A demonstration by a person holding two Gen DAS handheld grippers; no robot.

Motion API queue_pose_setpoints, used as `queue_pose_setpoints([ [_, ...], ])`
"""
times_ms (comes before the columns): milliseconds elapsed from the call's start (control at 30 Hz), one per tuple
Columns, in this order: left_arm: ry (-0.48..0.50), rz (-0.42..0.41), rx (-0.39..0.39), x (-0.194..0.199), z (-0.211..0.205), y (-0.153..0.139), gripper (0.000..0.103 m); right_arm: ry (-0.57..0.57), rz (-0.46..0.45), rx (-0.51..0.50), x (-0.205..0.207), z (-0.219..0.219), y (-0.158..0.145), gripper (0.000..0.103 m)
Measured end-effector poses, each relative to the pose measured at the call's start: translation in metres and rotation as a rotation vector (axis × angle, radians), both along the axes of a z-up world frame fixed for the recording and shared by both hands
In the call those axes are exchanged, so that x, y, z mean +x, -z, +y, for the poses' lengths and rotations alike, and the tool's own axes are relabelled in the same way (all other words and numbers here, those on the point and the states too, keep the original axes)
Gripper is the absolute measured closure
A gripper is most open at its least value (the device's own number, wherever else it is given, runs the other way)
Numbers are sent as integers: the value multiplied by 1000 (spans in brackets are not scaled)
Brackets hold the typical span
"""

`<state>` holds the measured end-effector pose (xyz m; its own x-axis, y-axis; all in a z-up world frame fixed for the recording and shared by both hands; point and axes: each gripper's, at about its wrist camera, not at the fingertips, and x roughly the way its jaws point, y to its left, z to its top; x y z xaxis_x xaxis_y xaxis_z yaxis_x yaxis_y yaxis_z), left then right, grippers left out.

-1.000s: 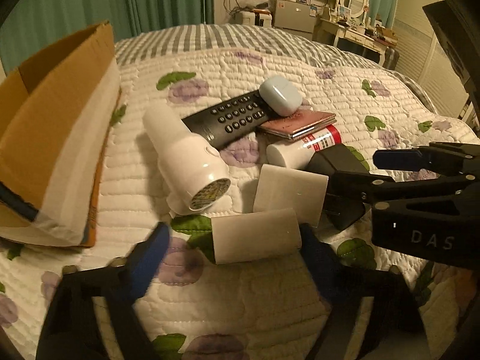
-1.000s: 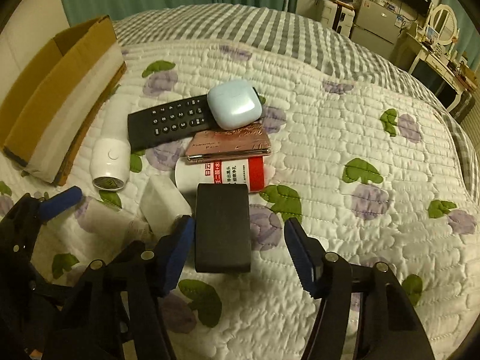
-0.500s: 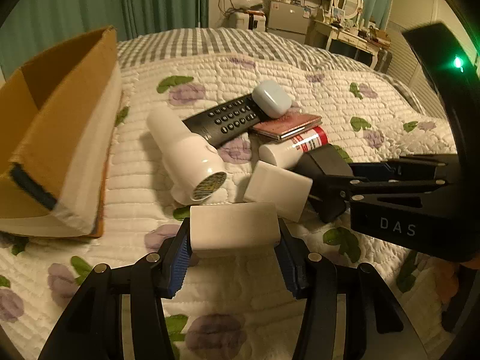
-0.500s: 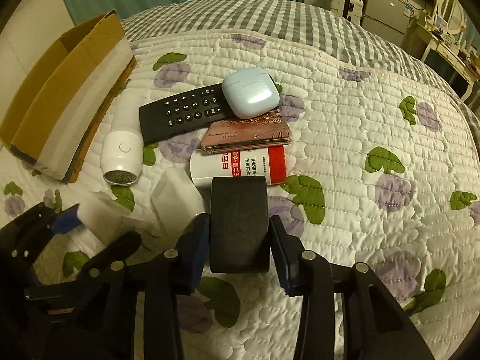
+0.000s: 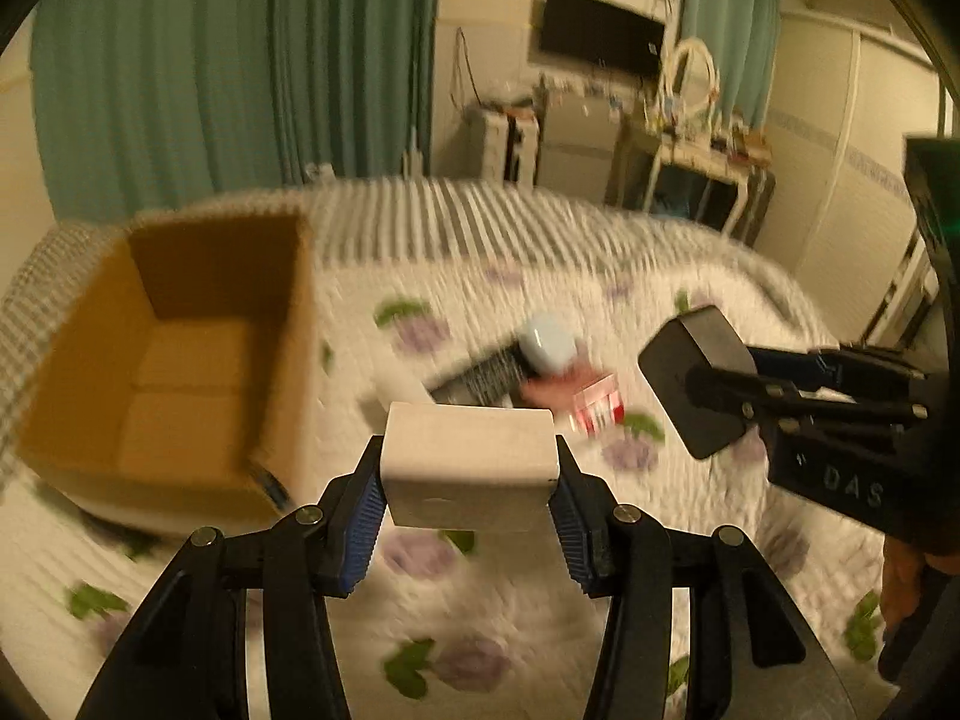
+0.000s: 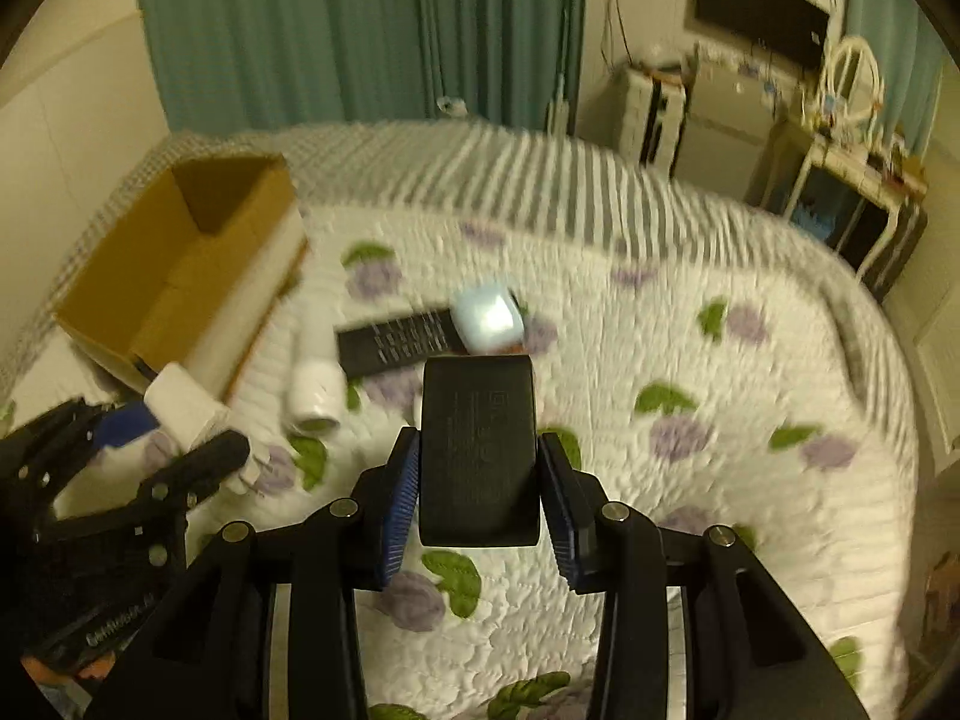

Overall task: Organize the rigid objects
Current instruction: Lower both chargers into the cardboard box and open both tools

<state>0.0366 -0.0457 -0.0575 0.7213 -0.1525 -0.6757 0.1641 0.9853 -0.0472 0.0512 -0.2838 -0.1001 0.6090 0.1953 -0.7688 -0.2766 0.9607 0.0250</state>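
Note:
My left gripper (image 5: 467,510) is shut on a white rectangular block (image 5: 468,462) and holds it above the quilt, right of the open cardboard box (image 5: 180,372). My right gripper (image 6: 477,495) is shut on a black rectangular case (image 6: 477,444), also lifted; the case shows in the left wrist view (image 5: 696,378). On the quilt lie a black remote (image 6: 396,342), a pale blue earbud case (image 6: 486,318), a white cylindrical device (image 6: 315,378) and a red-and-white bottle (image 5: 597,411). The left gripper with its white block shows in the right wrist view (image 6: 180,408).
The cardboard box (image 6: 174,276) lies at the far left of the bed, open side up. The flowered quilt (image 6: 720,420) stretches to the right. A dresser with mirror (image 6: 840,138) and curtains (image 6: 360,30) stand beyond the bed.
Both grippers closed on their objects and lifted them off the quilt. The views rose and now tilt up toward the room; the box interior is now visible.

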Motion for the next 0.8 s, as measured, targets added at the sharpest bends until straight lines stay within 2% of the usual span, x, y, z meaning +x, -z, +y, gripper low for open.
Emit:
queue_pose_setpoints([
  [133,-31,-75,-24,9,32,-43,52,-44,-86,-1,-1,26,-47,65],
  [233,-64,-122,1,22,60,-68,52,-89,-141,9,3,52,-76,65],
  [333,-108,-143,38,37,88,-78,52,-138,-174,46,14,82,-100,65],
  [433,-139,-130,76,58,114,-76,52,-179,-194,71,31,113,-113,65],
  [533,-153,-94,84,81,135,-65,52,-206,-189,92,53,142,-114,65],
  [633,-158,-69,101,99,150,-52,52,-232,-153,107,76,170,-102,65],
  [800,-141,-18,124,116,167,-24,52,-255,-80,100,114,207,-65,65],
])
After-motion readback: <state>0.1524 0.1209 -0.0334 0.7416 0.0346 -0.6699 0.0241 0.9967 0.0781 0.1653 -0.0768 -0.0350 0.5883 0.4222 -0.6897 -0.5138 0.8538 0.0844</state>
